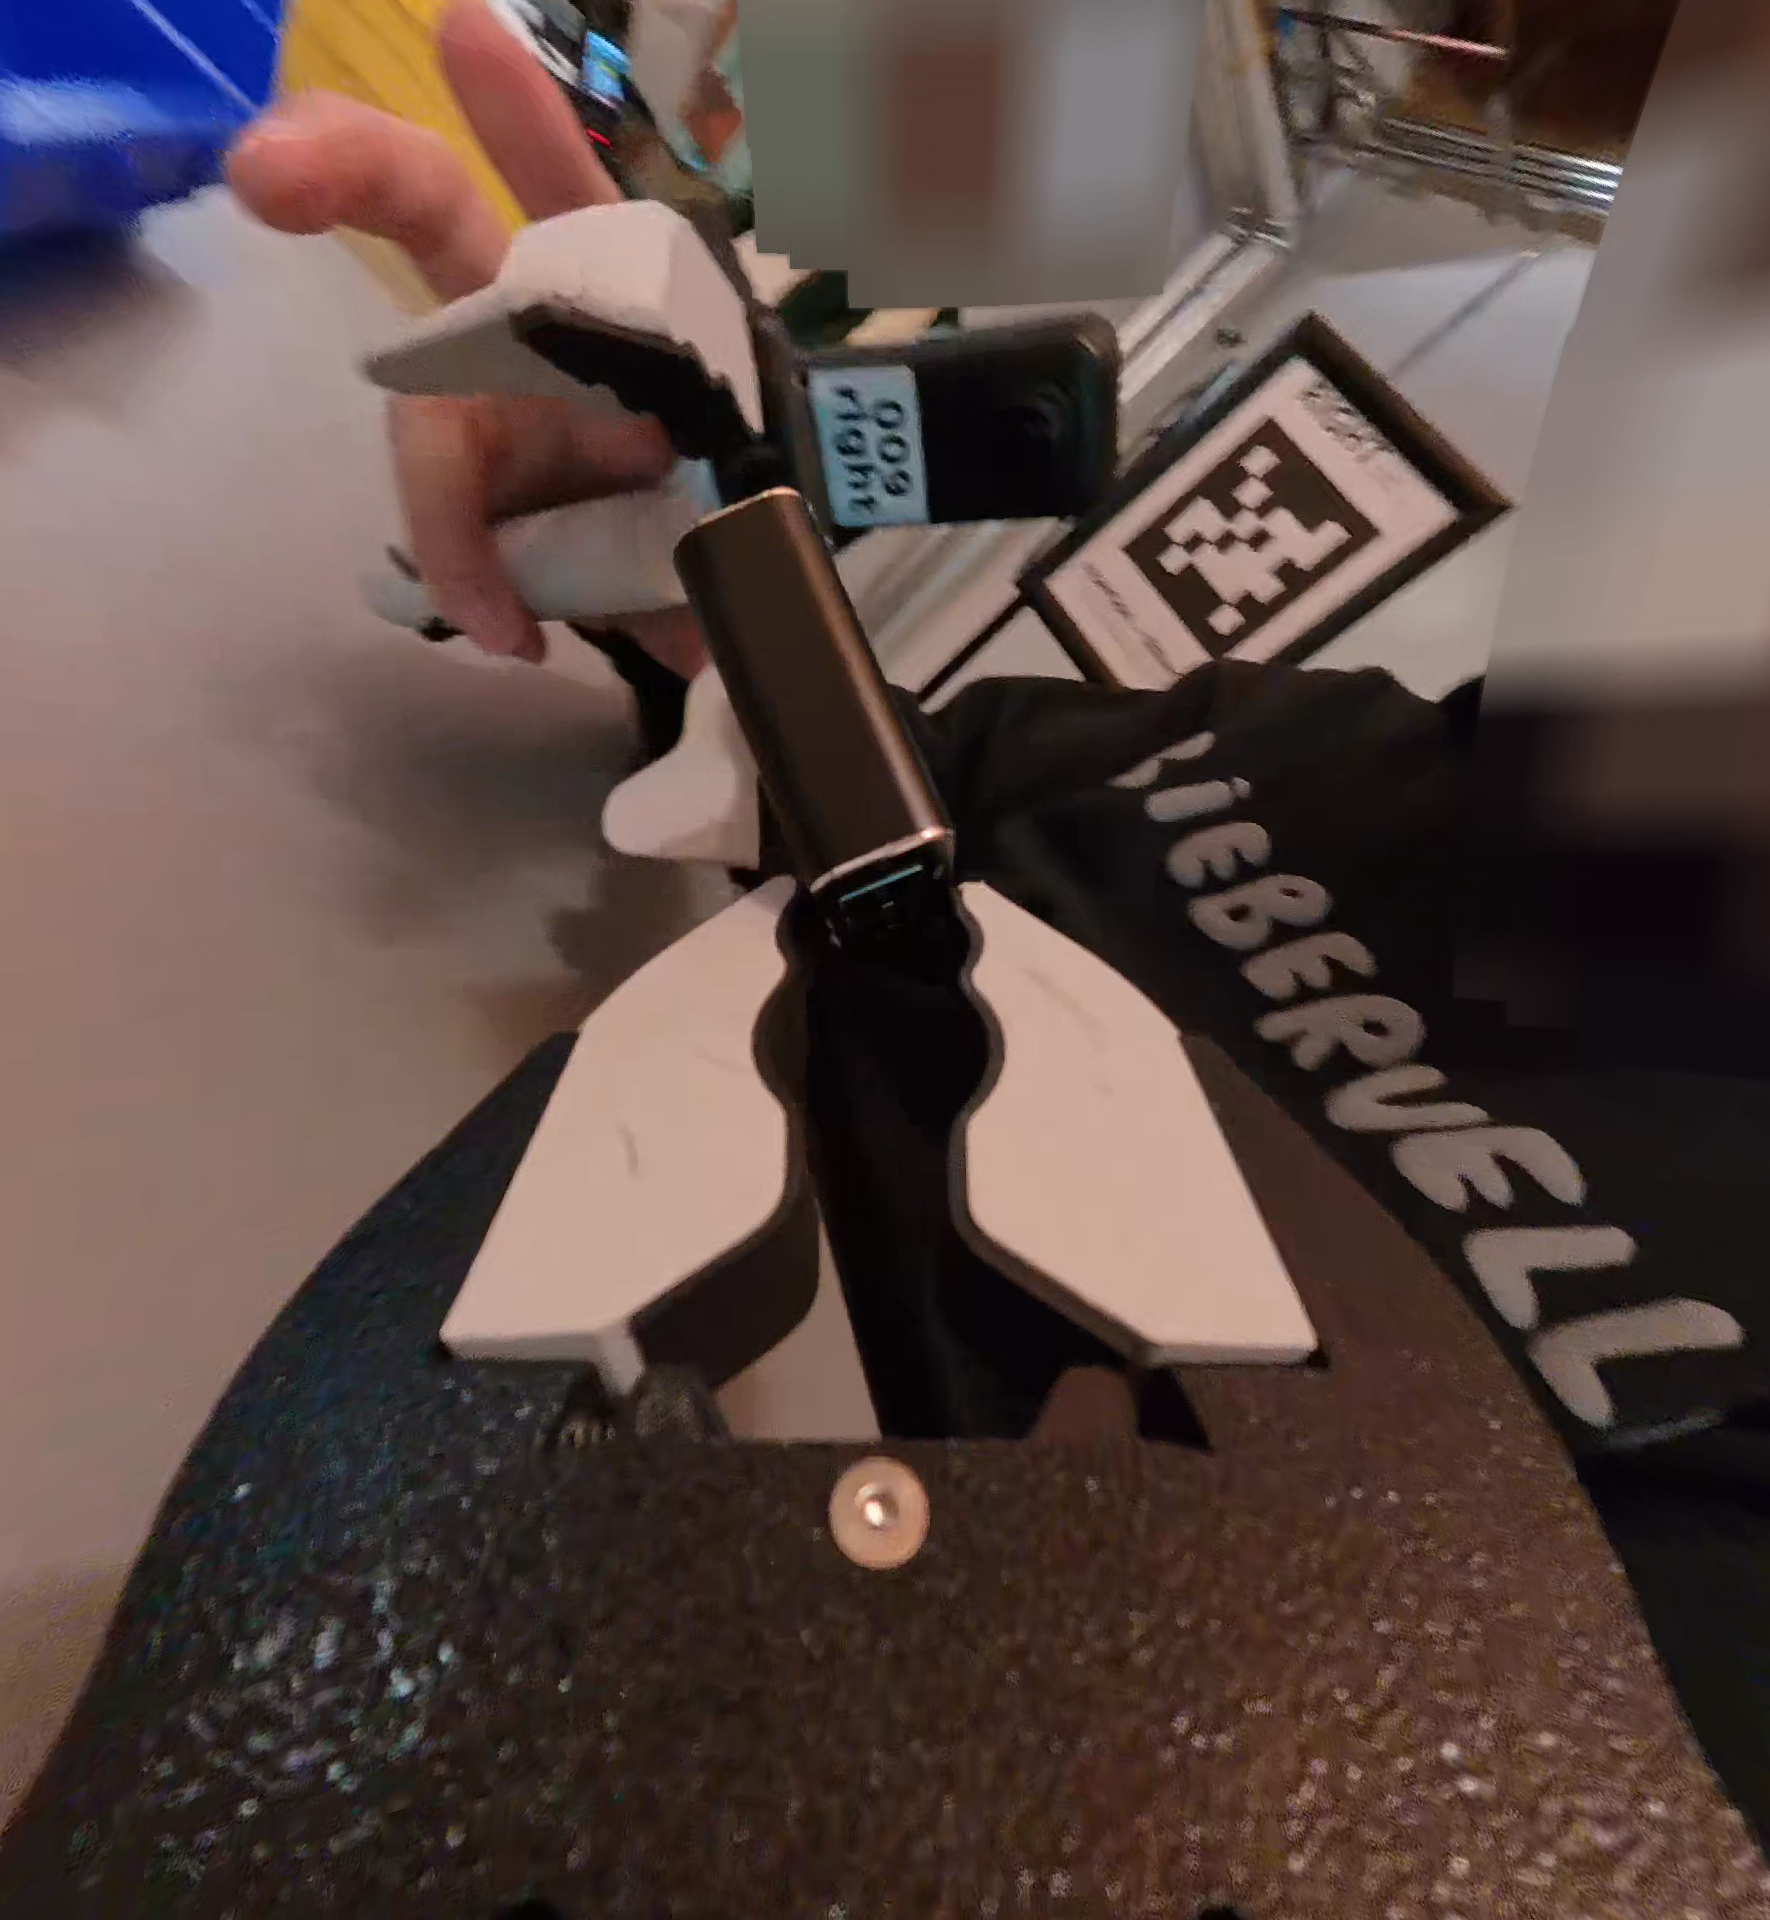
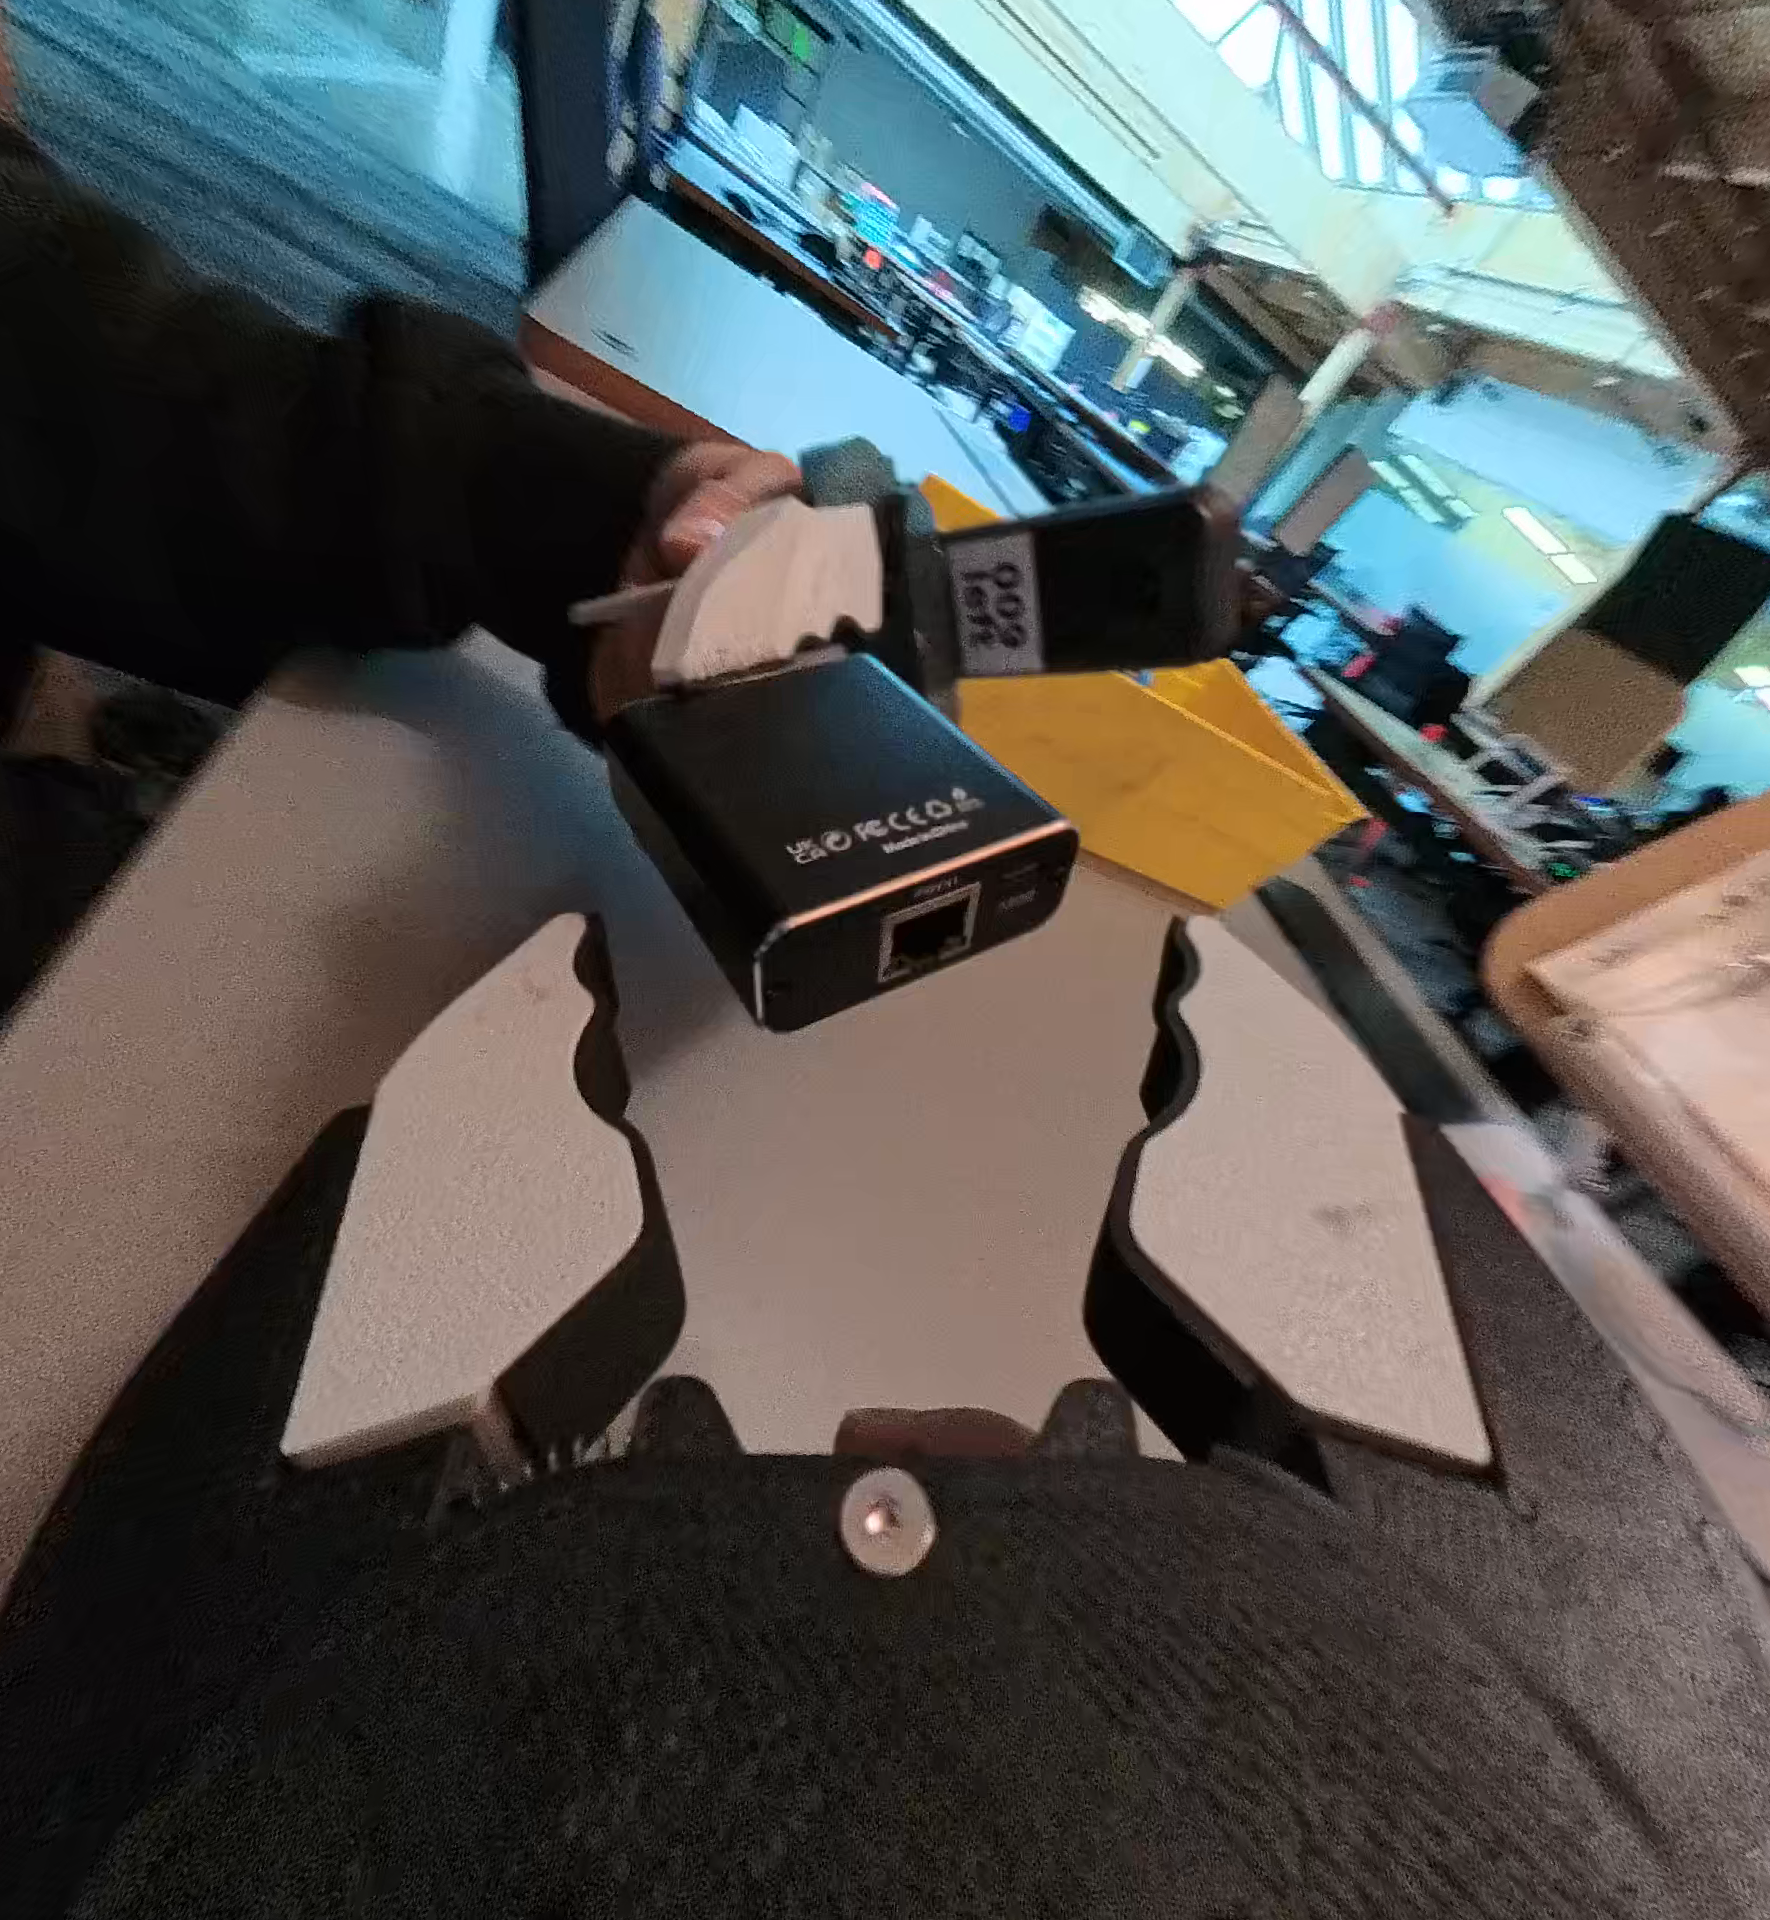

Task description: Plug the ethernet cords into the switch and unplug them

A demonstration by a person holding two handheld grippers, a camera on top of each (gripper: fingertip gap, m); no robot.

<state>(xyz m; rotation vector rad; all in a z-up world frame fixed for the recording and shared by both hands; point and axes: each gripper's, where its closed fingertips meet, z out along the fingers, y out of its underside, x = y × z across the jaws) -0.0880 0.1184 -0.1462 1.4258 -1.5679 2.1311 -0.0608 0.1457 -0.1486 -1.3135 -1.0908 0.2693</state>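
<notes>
Pale table (image 2: 185, 935) with a yellow bin (image 2: 1151, 790) on its far edge.

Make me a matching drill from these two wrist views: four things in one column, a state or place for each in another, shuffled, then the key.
Things
1. left gripper
2. right gripper
3. small black metal switch box
4. yellow plastic bin

States or places
A. jaws wide apart, holding nothing
B. on the white table, behind the box
C. held in the air, an empty port facing the right wrist camera
D. shut on one end of the box

Pairs: 1-D, 2-A, 3-C, 4-B
</notes>
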